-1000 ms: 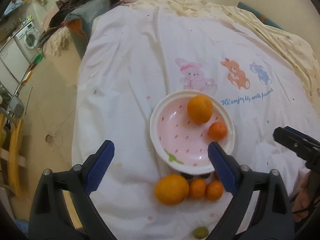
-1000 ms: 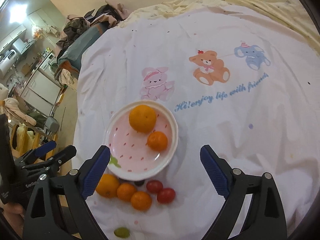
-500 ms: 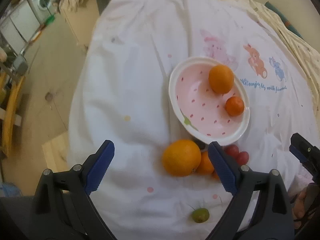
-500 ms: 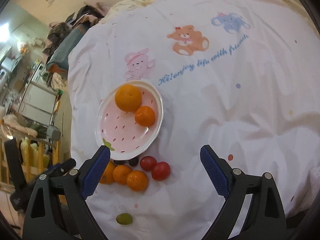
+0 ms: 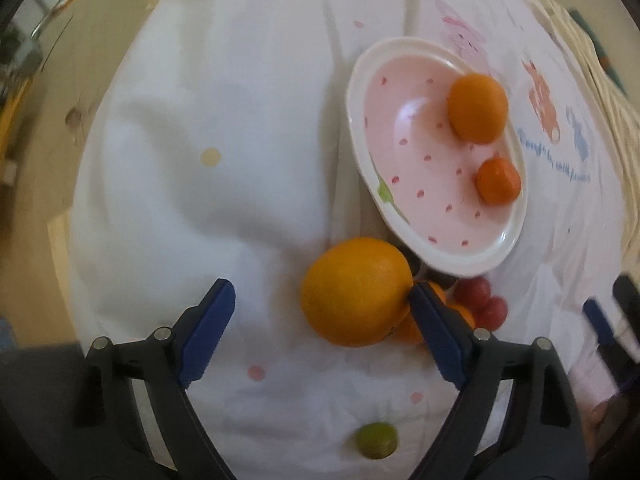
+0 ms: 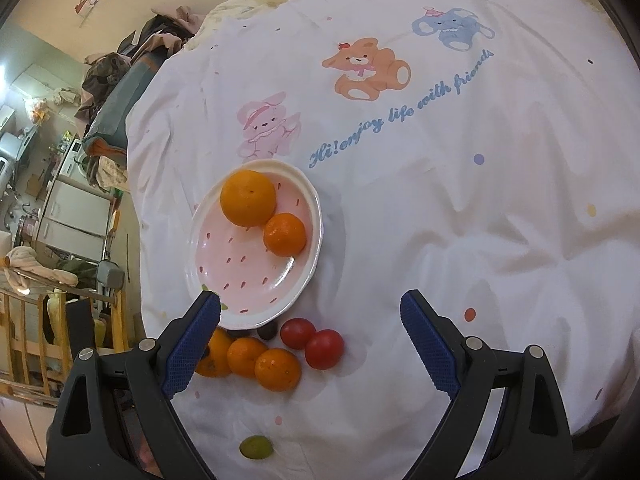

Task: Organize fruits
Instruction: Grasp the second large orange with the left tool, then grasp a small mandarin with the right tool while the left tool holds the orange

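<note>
Hovering low over the bed sheet [image 5: 224, 184], left tool [image 5: 322, 310] spread wide, nothing gripped. Large loose orange [image 5: 356, 292] just ahead and right of centre, touching the right finger's pad [image 5: 430, 320], well apart from the left pad. Round, so no long axis to align. Probably needing a small rightward shift before closing. Pink bowl [image 5: 362, 80] just far-right of the orange, already holding an orange and a tangerine. Right tool [image 6: 310, 338] likewise spread and empty, held higher, with small tangerines [image 6: 264, 360] and cherry tomatoes [image 6: 314, 342] between its fingers; left hand judged nearer the orange.
</note>
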`<state>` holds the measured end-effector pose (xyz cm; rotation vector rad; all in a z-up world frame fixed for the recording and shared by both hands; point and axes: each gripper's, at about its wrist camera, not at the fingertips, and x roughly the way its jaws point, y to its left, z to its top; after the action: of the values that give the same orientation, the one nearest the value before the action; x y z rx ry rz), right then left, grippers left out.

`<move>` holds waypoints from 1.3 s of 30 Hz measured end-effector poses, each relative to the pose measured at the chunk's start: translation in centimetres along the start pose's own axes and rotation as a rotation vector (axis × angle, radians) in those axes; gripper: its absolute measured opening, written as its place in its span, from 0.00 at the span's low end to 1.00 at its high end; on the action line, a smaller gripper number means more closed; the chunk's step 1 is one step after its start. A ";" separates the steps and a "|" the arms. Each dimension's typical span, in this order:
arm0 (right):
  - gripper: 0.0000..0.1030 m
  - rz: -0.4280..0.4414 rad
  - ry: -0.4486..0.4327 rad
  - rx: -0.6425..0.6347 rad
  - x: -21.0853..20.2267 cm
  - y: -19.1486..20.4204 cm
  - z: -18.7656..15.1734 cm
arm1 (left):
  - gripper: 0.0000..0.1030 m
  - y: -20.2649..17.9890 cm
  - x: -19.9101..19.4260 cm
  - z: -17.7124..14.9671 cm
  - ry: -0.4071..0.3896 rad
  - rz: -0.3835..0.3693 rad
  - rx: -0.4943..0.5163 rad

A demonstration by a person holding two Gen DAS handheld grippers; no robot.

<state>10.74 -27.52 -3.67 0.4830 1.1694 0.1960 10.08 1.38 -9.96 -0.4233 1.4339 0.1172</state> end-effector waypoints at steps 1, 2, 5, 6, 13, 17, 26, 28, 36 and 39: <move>0.91 0.001 0.001 -0.003 0.0 0.0 0.0 | 0.82 0.1 0.0 0.0 0.002 -0.008 -0.010; 0.91 0.002 0.002 -0.004 0.0 0.0 0.0 | 0.77 0.2 0.0 0.0 0.003 -0.022 -0.016; 0.91 0.003 0.003 -0.006 0.0 0.0 0.0 | 0.75 0.1 0.2 -0.1 0.024 -0.047 -0.033; 0.91 0.004 0.002 -0.004 0.0 0.0 0.0 | 0.75 0.3 0.3 0.0 0.027 -0.056 -0.046; 0.91 0.005 0.006 0.000 0.1 0.0 0.0 | 0.69 -0.4 1.4 -0.5 0.071 -0.049 -0.028; 0.91 -0.002 0.008 -0.009 0.2 0.1 -0.1 | 0.53 -1.4 0.9 -0.5 0.058 -0.043 0.024; 0.91 -0.011 0.018 -0.012 0.4 0.0 -0.1 | 0.50 -1.9 -0.9 -0.2 0.030 -0.009 0.107; 0.91 -0.017 0.022 -0.018 0.6 0.0 -0.2 | 0.50 -1.6 -1.8 -0.3 0.004 0.001 0.120; 0.84 0.064 0.114 -0.026 2.1 1.3 -1.1 | 0.50 -0.9 -4.5 -0.6 -0.065 0.037 0.174; 0.71 0.106 0.193 -0.009 3.9 1.7 -2.0 | 0.50 -0.7 -5.1 -0.7 -0.074 0.031 0.182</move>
<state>10.54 -23.97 -6.77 0.5270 1.3318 0.3450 8.91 1.40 -4.93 -0.2450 1.3654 0.0262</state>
